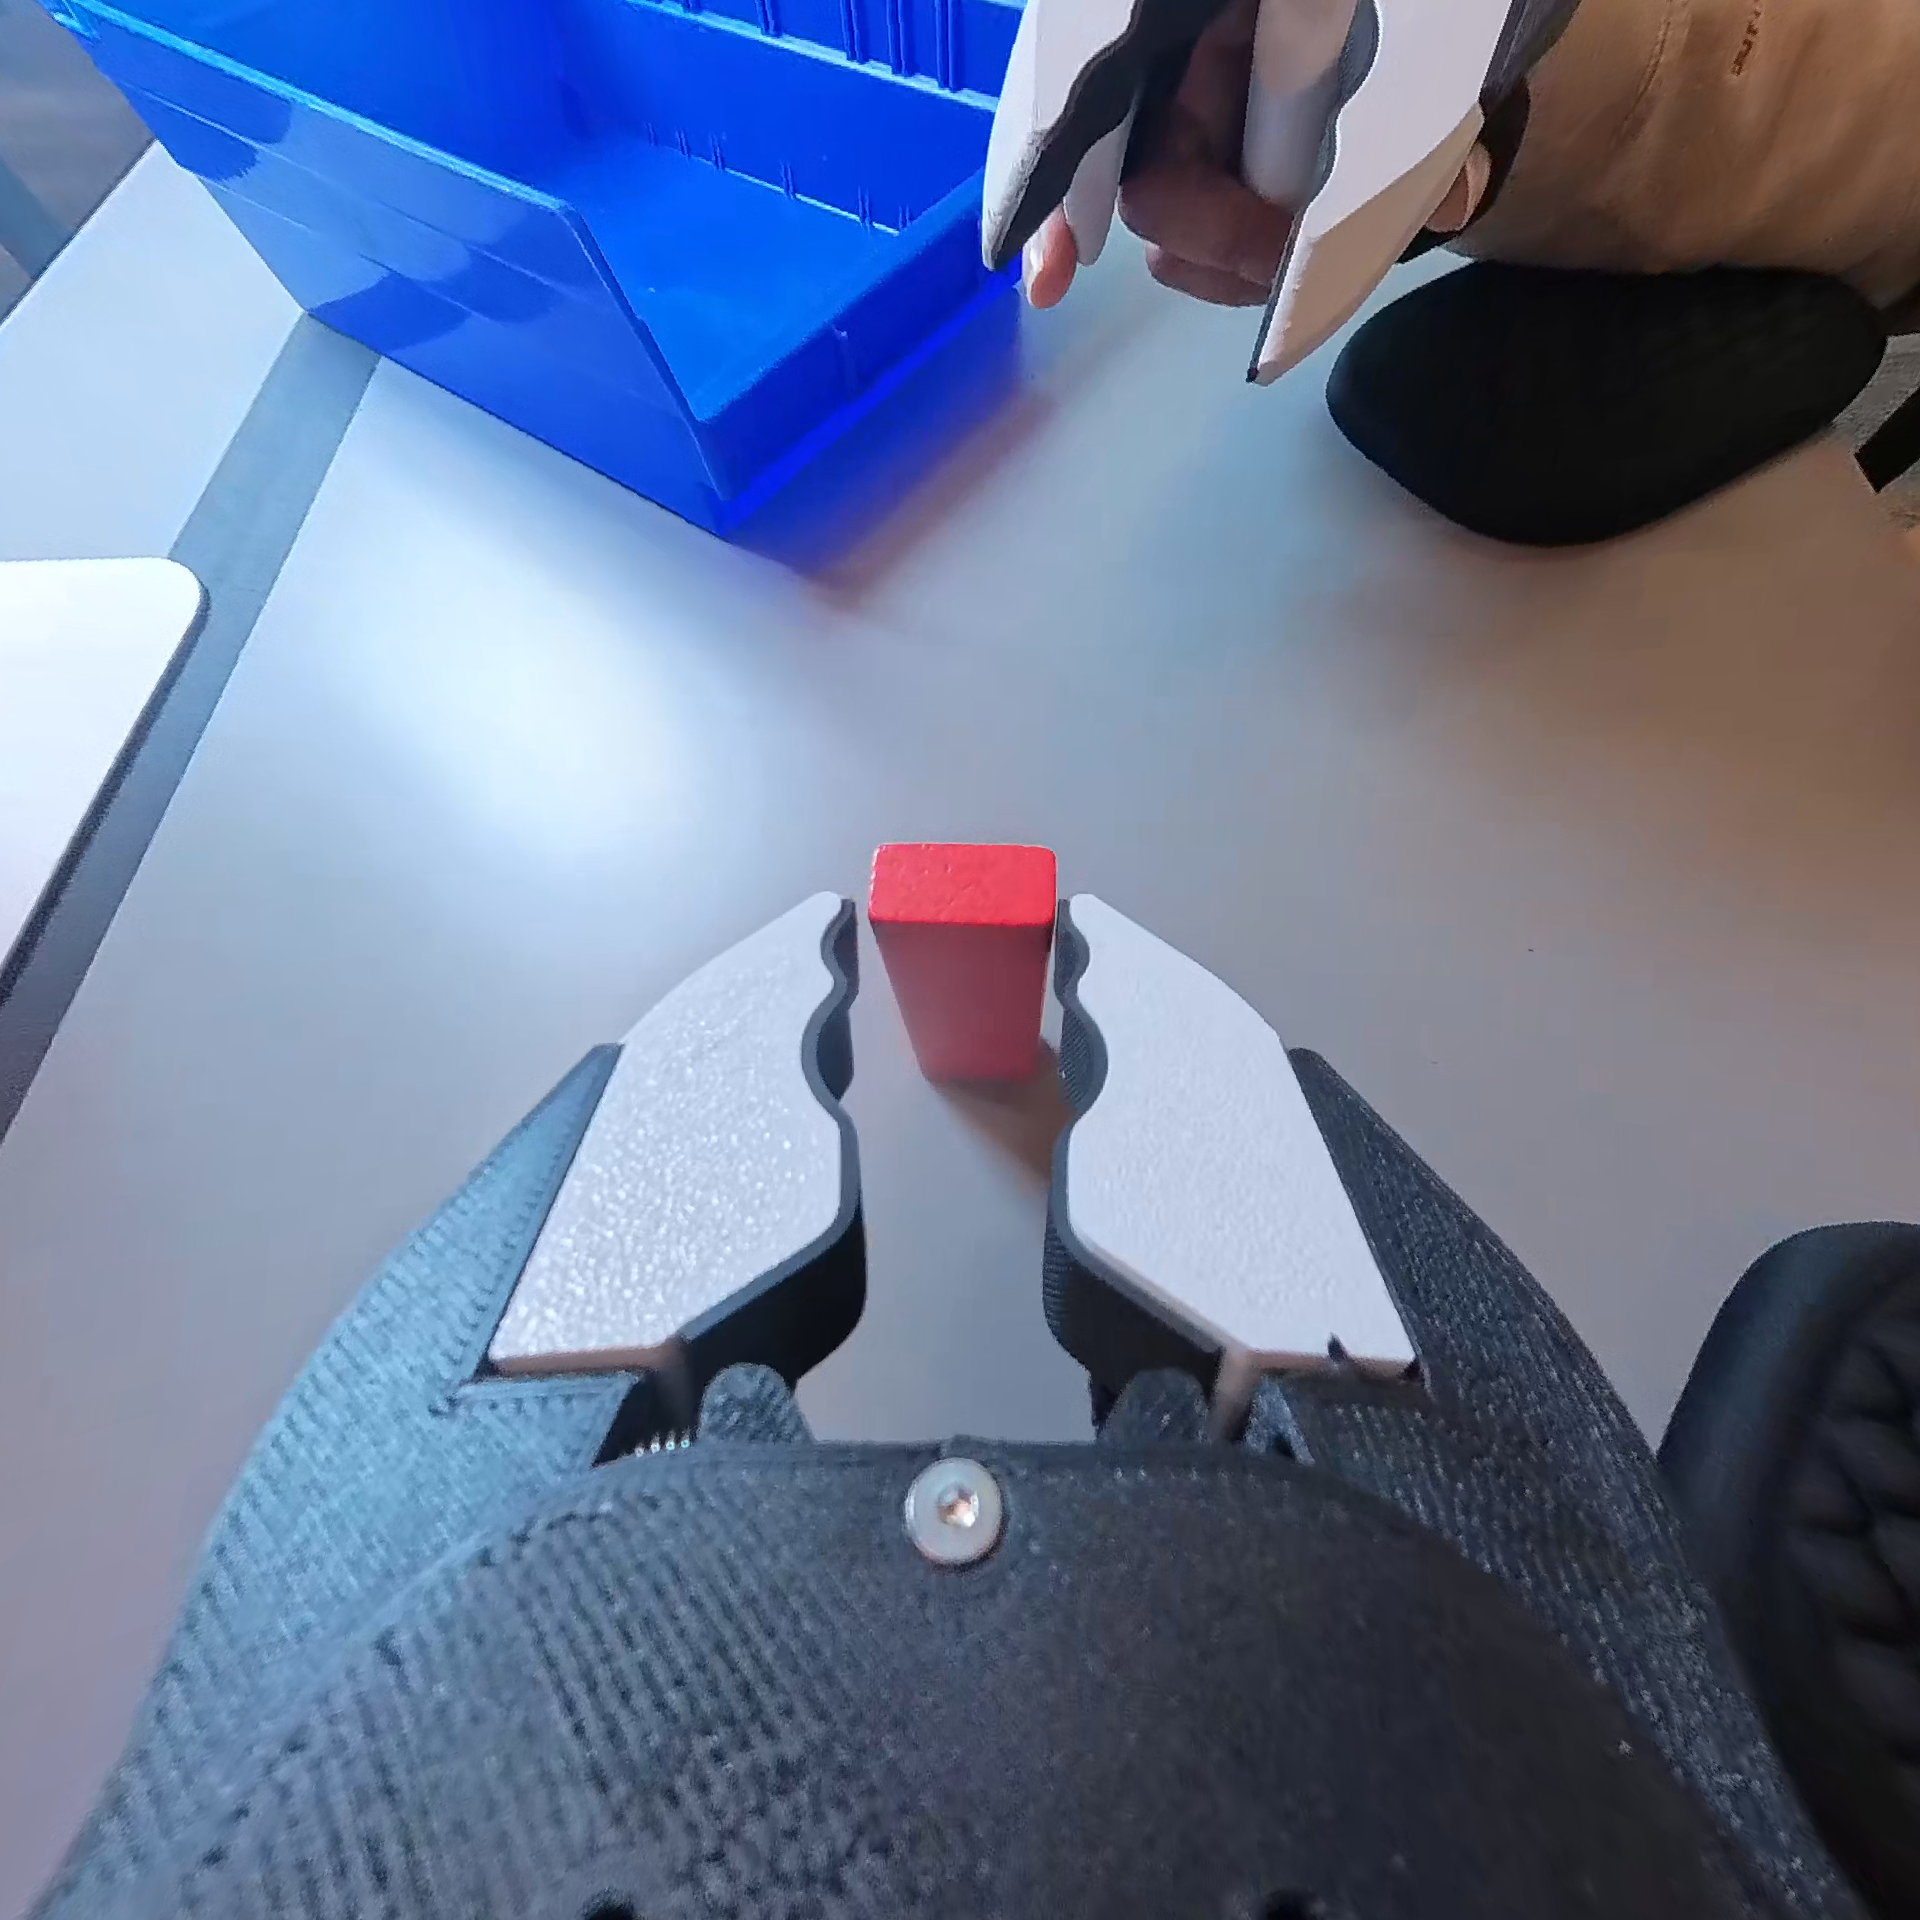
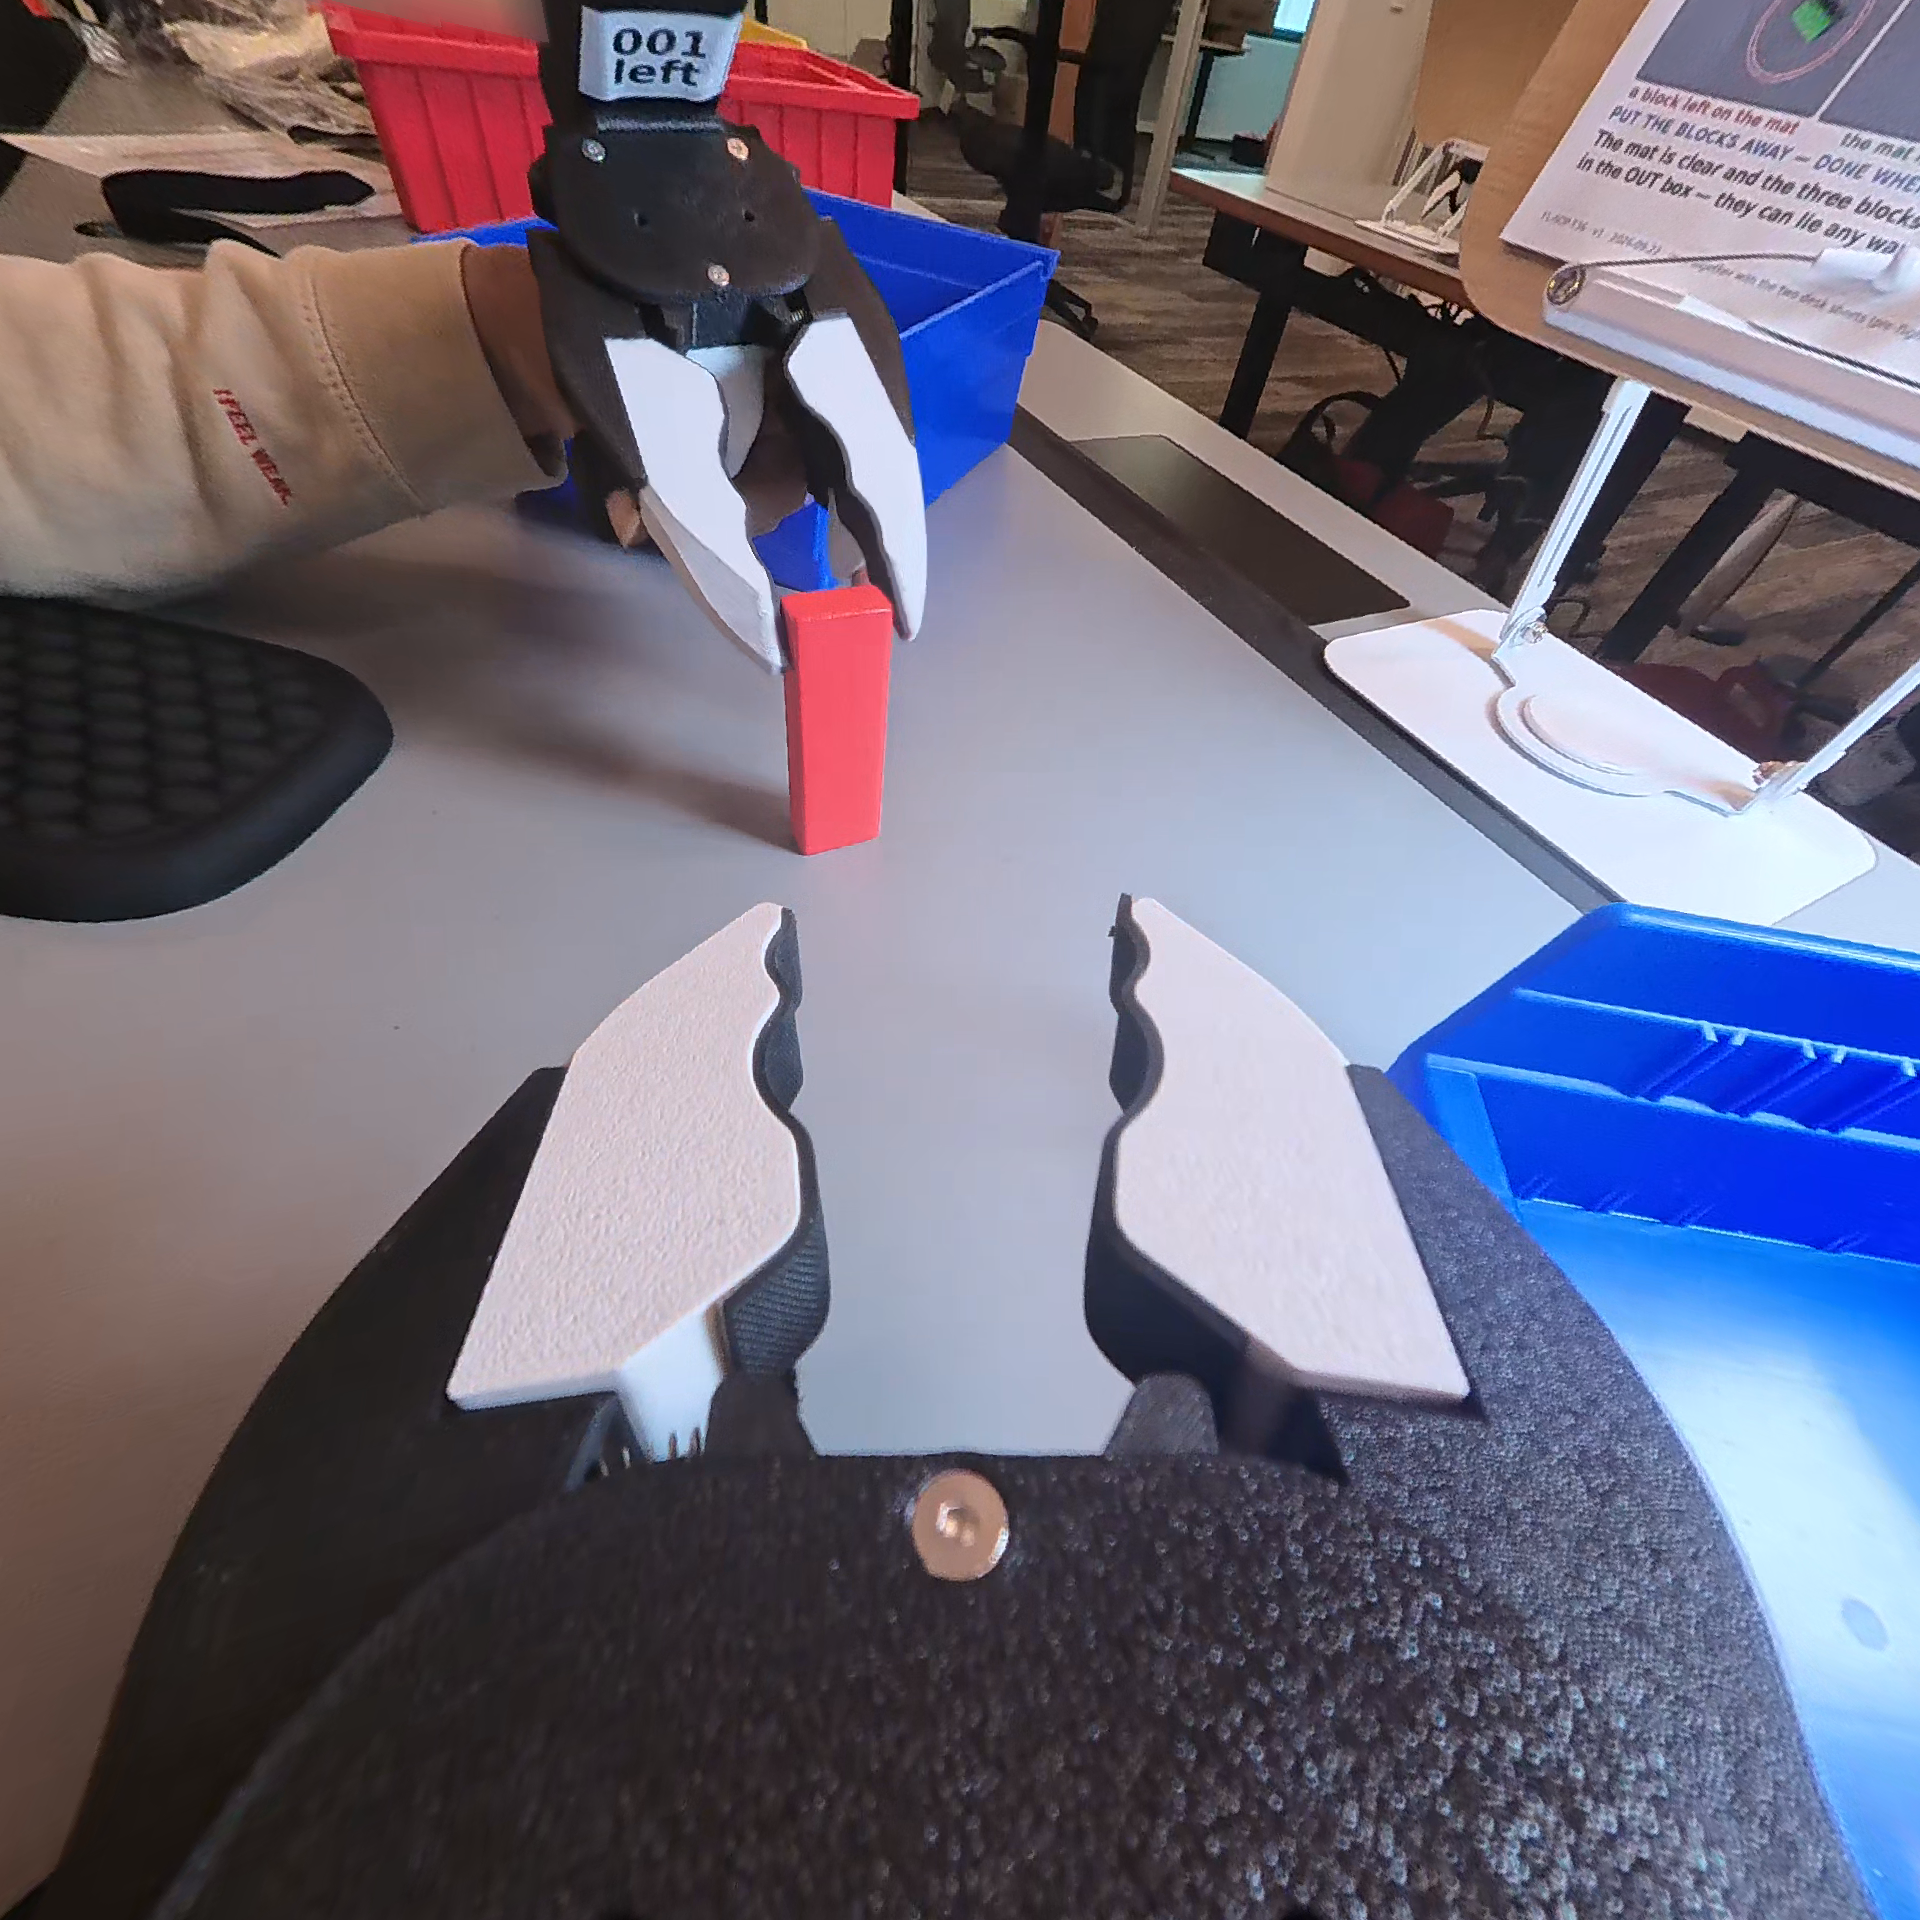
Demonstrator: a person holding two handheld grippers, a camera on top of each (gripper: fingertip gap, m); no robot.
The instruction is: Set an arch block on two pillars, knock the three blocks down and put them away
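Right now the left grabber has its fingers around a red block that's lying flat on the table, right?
Not quite. The red block is standing upright on the table, not lying flat; the right wrist view shows it on end. The rest is right: the left grabber has a finger on each side of its top.

A red bin (image 2: 623, 135) was seen at the far end of the counter (image 2: 1039, 810), with a blue bin (image 2: 935, 343) just in front of it. A second blue bin (image 2: 1683, 1122) was set at the counter's near right edge. A black mesh pad (image 2: 156, 748) lay on the counter's left side. A white stand (image 2: 1600, 727) carrying a printed sheet (image 2: 1745, 135) was placed on the counter's right side, beyond the second blue bin.
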